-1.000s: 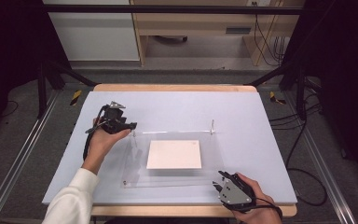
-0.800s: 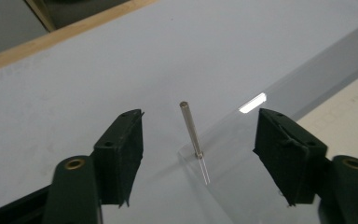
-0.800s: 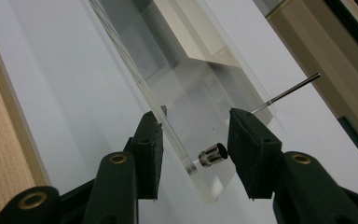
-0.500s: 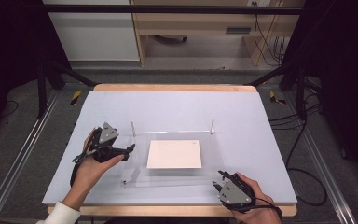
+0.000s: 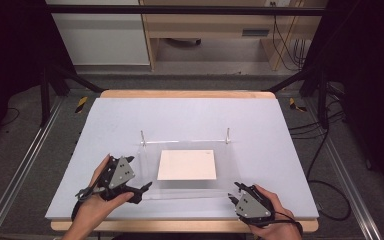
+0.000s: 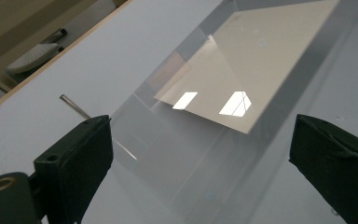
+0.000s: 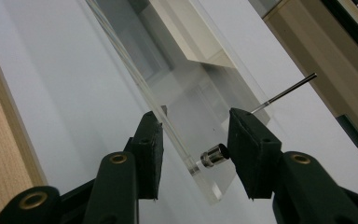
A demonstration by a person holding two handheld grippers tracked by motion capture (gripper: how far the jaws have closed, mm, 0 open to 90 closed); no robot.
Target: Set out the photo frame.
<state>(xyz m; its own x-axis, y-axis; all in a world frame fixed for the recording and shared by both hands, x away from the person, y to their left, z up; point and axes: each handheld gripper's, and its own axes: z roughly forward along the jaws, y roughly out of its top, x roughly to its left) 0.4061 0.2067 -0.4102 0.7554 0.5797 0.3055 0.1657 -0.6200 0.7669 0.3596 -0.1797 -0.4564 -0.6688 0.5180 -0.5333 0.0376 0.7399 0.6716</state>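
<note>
Left gripper (image 5: pixel 139 190) brought to near left corner of clear panel (image 5: pixel 190 187), jaws just spread, nothing between; right gripper (image 5: pixel 233 196) straddling near right corner around stud (image 7: pixel 213 156), maybe pinching; risk: panel skidding off white sheet (image 5: pixel 187 165) under lopsided grab.

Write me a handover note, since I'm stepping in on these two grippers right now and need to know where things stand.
Left gripper: jaws have just been opening, wide now, nothing between the pads, at the near left corner of the clear flat acrylic panel.
Right gripper: jaws appear closed on the panel's near right corner and its short silver metal stud.
Things: cream rectangular sheet lies under the panel; two thin metal pins stand at its far corners.
Done: right corner gripped.
Left: probably grip the left corner, then lift.
</note>
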